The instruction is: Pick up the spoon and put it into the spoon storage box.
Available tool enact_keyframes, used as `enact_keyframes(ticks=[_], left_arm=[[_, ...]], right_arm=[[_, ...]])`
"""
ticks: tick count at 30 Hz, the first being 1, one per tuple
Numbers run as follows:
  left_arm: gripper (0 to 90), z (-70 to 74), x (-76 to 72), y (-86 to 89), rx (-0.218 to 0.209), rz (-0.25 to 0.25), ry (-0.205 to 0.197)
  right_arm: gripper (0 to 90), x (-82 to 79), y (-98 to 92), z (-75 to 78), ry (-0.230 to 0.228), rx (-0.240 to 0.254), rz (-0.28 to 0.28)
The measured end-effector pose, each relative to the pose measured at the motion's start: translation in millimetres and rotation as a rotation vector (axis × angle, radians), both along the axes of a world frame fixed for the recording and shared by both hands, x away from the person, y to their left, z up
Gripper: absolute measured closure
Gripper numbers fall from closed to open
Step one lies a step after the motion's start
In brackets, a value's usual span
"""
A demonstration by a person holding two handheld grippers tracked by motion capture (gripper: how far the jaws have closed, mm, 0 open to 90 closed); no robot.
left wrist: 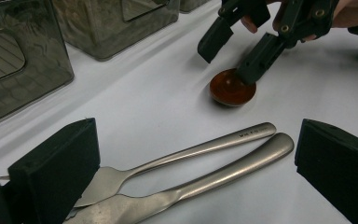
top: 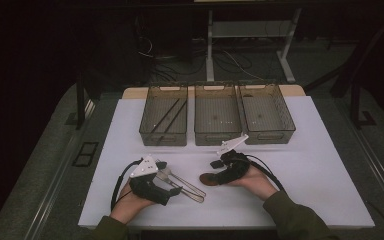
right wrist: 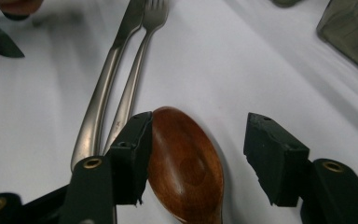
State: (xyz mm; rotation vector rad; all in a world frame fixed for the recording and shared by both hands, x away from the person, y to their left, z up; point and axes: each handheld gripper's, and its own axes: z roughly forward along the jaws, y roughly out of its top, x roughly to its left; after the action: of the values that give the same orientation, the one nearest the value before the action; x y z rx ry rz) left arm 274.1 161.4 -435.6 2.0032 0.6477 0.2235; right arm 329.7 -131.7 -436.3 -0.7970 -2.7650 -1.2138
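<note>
White worktop [top: 305, 170] filled mid-frame. Three grey mesh bins [top: 217, 120] sat in a row at upper centre; the left one held dark sticks. Lower left, left hand-held gripper [top: 167, 192] lay over a metal knife and fork [top: 190, 189]. Lower centre, right hand-held gripper [top: 212, 171] hung, jaws apart, over a brown wooden spoon [top: 209, 178].

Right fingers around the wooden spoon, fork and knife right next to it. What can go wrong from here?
1. Off-centre grip: in the right gripper view one finger touches the spoon and the other stands clear, so closing may push the spoon sideways or spin it.
2. The spoon's bowl is rounded and smooth; the right gripper might slip off it.
3. The fork and knife lie close by; a sliding spoon could knock them.
</note>
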Motion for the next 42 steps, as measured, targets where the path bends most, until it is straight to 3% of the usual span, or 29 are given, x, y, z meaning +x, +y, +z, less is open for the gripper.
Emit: enact_keyframes(ticks=[8,15,23,42], left_arm=[[0.0,0.0,-0.3,-0.3,0.001,-0.002,-0.001],[0.0,-0.1,-0.3,-0.4,0.001,-0.002,-0.001],[0.0,0.0,-0.4,-0.5,0.005,-0.004,0.000],[0.0,-0.2,-0.4,-0.6,0.007,-0.007,0.001]], right_arm=[[46.9,-6.4,6.1,-5.7,-0.003,-0.054,0.028],[50.7,-8.8,6.8,-7.4,-0.046,-0.102,0.082],[59.3,-14.5,7.5,-5.9,-0.062,-0.125,0.143],[73.9,-19.8,8.5,-4.1,-0.086,-0.155,0.199]])
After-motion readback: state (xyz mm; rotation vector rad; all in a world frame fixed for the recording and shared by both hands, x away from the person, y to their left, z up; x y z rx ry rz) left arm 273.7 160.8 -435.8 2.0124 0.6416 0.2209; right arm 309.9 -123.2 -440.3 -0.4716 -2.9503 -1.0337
